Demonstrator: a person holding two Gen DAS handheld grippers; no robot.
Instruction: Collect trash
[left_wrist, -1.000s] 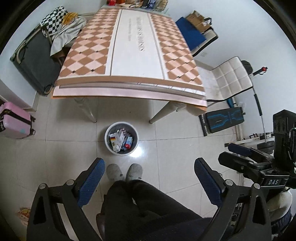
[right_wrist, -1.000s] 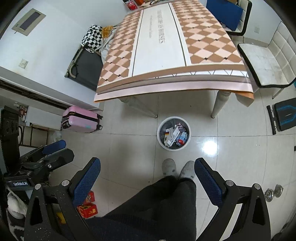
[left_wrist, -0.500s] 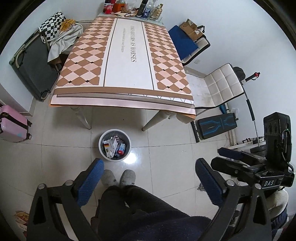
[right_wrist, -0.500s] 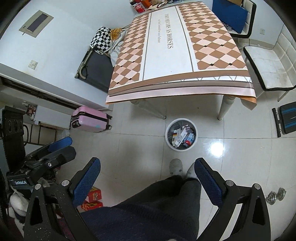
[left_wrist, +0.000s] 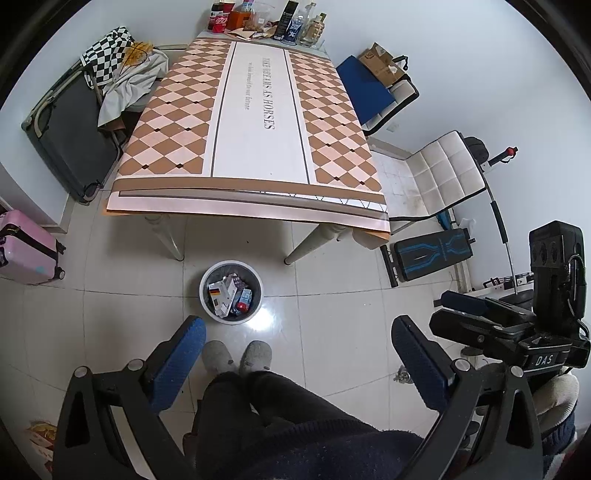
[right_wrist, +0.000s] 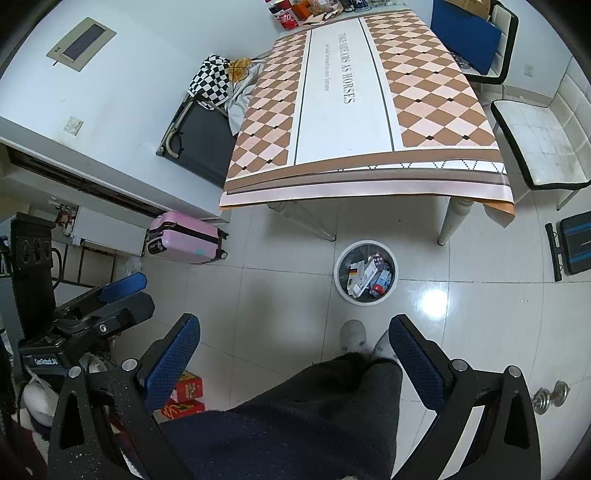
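Observation:
A white round trash bin (left_wrist: 207, 280) stands on the tiled floor in front of the table, holding several cartons and packets (left_wrist: 229, 295). It also shows in the right wrist view (right_wrist: 341, 282). My left gripper (left_wrist: 297, 334) is open and empty, held high above the floor behind the bin. My right gripper (right_wrist: 293, 332) is open and empty at similar height, left of the bin. Each gripper shows in the other's view, the right one (left_wrist: 480, 317) and the left one (right_wrist: 103, 299).
A table with a diamond-patterned cloth (left_wrist: 258, 122) carries bottles and cans at its far end (left_wrist: 266, 20). White chairs (left_wrist: 439, 173), a pink suitcase (right_wrist: 184, 242), a dark suitcase (left_wrist: 70, 136), red boxes (right_wrist: 186, 395) and a dumbbell (right_wrist: 550, 397) surround it. My feet (left_wrist: 236, 356) stand by the bin.
Both grippers have risen and pulled back from the table; the bin and table look smaller and the table's far end with bottles has come into view. Both stay open.

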